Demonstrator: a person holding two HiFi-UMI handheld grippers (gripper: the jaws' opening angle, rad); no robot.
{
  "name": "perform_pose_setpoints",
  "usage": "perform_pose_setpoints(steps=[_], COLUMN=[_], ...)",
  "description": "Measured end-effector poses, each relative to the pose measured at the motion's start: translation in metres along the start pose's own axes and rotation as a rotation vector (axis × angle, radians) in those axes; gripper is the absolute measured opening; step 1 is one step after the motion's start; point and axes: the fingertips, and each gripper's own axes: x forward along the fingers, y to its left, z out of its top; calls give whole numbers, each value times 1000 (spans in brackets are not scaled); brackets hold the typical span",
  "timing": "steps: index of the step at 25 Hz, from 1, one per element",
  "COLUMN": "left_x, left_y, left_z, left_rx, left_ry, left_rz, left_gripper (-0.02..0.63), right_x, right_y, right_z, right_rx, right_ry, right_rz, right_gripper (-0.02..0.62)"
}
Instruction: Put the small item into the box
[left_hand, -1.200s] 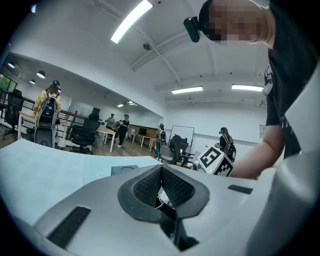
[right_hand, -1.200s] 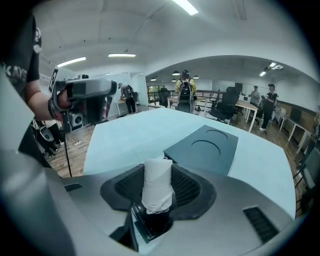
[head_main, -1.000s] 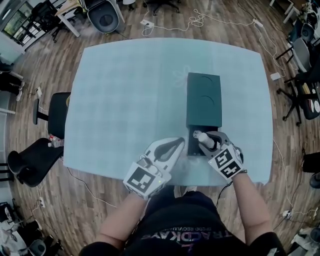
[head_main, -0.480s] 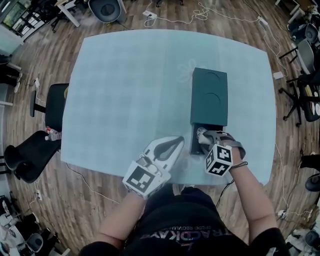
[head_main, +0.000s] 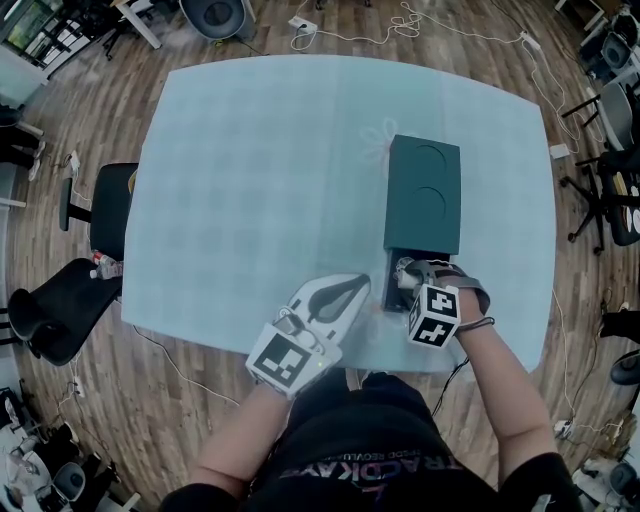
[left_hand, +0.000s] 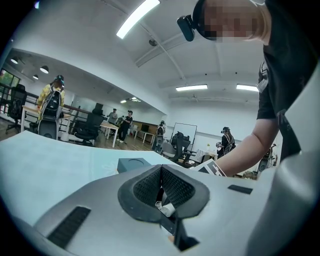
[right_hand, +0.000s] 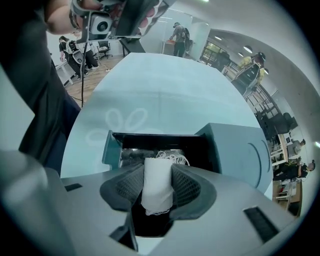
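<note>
A dark teal box (head_main: 422, 195) lies on the pale table (head_main: 250, 180), its near drawer end (head_main: 392, 290) pulled out. In the right gripper view the drawer (right_hand: 160, 147) is dark inside. My right gripper (right_hand: 158, 183) is shut on a small white roll (right_hand: 157, 187) with thin white thread at its tip, held just over the open drawer. In the head view that right gripper (head_main: 412, 275) sits at the drawer's near end. My left gripper (head_main: 338, 297) rests on the table left of the drawer, its jaws together with nothing between them (left_hand: 161, 186).
Office chairs (head_main: 95, 225) stand at the table's left and right (head_main: 610, 110), cables trail on the wood floor (head_main: 400, 25). The near table edge (head_main: 330, 355) runs just in front of my body. Other people stand in the background of both gripper views.
The right gripper has tipped down and drawn in over the open drawer with the white roll. The left gripper has stayed in place.
</note>
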Motion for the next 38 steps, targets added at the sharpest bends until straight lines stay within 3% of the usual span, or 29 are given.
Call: perform_pose_setpoints(steps=[12, 18, 24, 28, 31, 38], left_x=[2, -1, 2, 1, 0, -4], left_y=[-14, -26, -52, -71, -82, -114], left_z=[1, 12, 24, 32, 39, 53], left_rx=[11, 31, 62, 95, 116, 183], left_ry=[0, -10, -23, -42, -46, -67], left_rz=[-1, 6, 13, 20, 43, 85], left_gripper=[34, 34, 34, 34, 34, 34], right_x=[1, -25, -68, -107, -144, -239], right_y=[-1, -6, -10, -16, -26, -37], right_z=[-1, 2, -2, -6, -7, -20], right_rx=[33, 61, 160, 279, 391, 704], right_ry=[-54, -115, -217, -340, -484, -871], right_rz=[-36, -77, -125, -193, -284, -335], right_gripper=[215, 216, 216, 174, 32, 20])
